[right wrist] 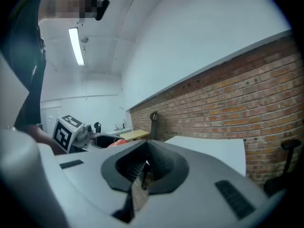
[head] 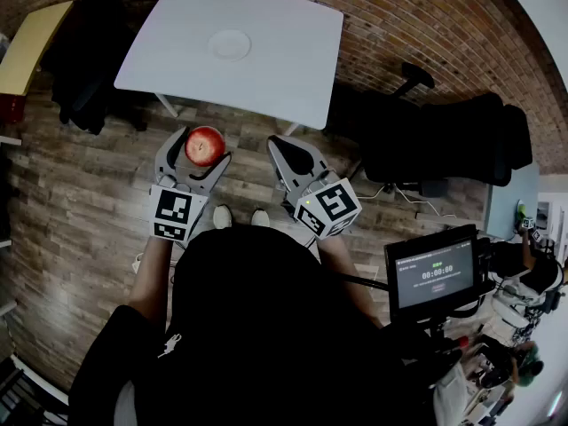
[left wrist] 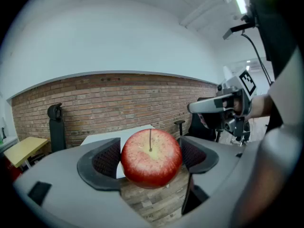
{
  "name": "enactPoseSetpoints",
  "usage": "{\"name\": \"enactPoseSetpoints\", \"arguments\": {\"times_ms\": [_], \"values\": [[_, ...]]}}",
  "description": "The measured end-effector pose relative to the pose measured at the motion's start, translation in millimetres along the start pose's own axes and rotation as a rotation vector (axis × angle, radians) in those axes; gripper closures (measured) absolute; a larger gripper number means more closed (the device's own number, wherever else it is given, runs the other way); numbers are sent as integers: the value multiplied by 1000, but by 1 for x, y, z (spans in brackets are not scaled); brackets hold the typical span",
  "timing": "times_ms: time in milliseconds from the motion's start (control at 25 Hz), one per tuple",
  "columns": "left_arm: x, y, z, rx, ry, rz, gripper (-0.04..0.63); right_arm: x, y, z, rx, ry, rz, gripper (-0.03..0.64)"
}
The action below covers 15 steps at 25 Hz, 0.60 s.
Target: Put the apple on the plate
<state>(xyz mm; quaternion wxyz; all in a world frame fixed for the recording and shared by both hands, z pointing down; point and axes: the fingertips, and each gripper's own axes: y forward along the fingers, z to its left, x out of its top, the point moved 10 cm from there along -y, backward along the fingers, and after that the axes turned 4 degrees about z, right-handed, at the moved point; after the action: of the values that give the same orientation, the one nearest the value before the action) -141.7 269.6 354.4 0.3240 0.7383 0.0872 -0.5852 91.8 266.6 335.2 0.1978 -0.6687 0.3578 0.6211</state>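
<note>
Seen from above, a person stands on a wooden floor [head: 80,202] holding a hand-held gripper in each hand. The left hand-held gripper [head: 197,146] has its jaws spread wide and pressed against both sides of a red apple [head: 205,145], which is held in the air above the floor with its stem up. At 12 o'clock from the apple, well apart, a white table [head: 284,69] stands against a brick wall [left wrist: 118,99]. A small white plate [head: 230,43] lies near the table's middle. At 3 o'clock from the apple, the right hand-held gripper [head: 285,148] has its jaws closed together with nothing between them. A black chair [head: 444,140] stands at 3 o'clock from the table.
</note>
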Motion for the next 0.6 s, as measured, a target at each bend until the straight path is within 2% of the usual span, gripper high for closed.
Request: {"name": "enactPoseSetpoints", "arguments": {"times_ms": [400,600], "values": [[-3,3,-2,-13,-6,7,196,-5,-1,-1,-9,15,9,614],[-3,3,-1,-16,-2,13,197,-5,-4,-3,-7,52,-24,614]]}}
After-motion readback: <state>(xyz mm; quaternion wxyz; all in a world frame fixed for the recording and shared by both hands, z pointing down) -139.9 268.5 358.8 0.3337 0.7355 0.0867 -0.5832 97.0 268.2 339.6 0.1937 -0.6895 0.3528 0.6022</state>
